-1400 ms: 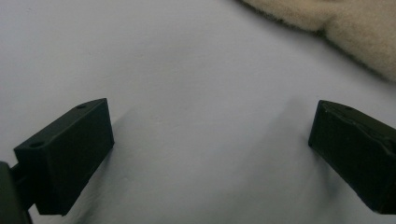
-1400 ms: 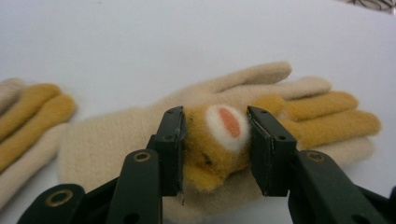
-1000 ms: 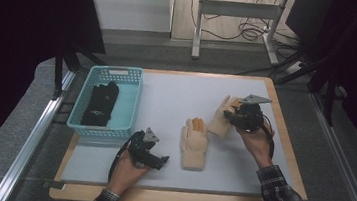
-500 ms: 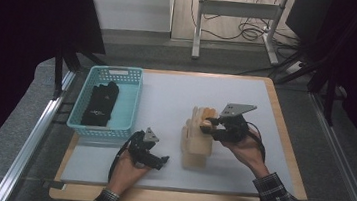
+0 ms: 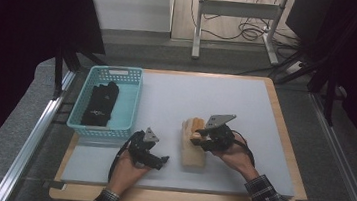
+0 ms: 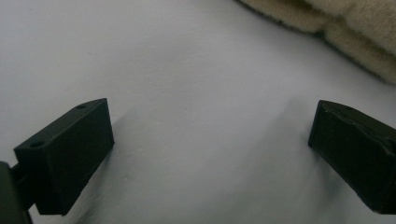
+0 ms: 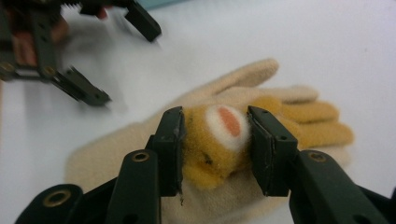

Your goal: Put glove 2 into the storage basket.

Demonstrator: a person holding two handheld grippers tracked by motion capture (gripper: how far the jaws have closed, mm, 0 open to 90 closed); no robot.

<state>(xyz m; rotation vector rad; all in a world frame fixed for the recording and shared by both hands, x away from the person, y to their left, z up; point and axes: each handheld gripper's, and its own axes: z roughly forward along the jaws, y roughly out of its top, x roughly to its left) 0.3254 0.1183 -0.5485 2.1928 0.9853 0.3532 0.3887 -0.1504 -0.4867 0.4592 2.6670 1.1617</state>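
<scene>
Glove in hand: we hold a fuzzy orange-yellow knit glove with a white and red patch (image 7: 219,140) just over the second one, near the desk's front middle.
Glove beneath: a cream fleece glove (image 5: 192,150) lies flat, fingers pointing away from us.
Right hand-held gripper (image 7: 215,149): its jaws are closed on the bunched orange glove, one on each side of the patch.
Left hand-held gripper (image 5: 153,154): jaws wide apart with nothing between them, low over the bare desk, just beside the cream glove's edge (image 6: 345,32).
Desk: a pale grey mat on a wood-edged desk (image 5: 246,102).
Basket: a turquoise plastic basket (image 5: 131,75) at the left holds a dark folded cloth item (image 5: 99,103).
Step, as we judge it: stacking or pairing the two gloves.
Doing it well: we would square the orange fingers over the cream ones before letting go.
Risk: fleece may cling to the jaws and drag; the left gripper could pin the lower glove.
</scene>
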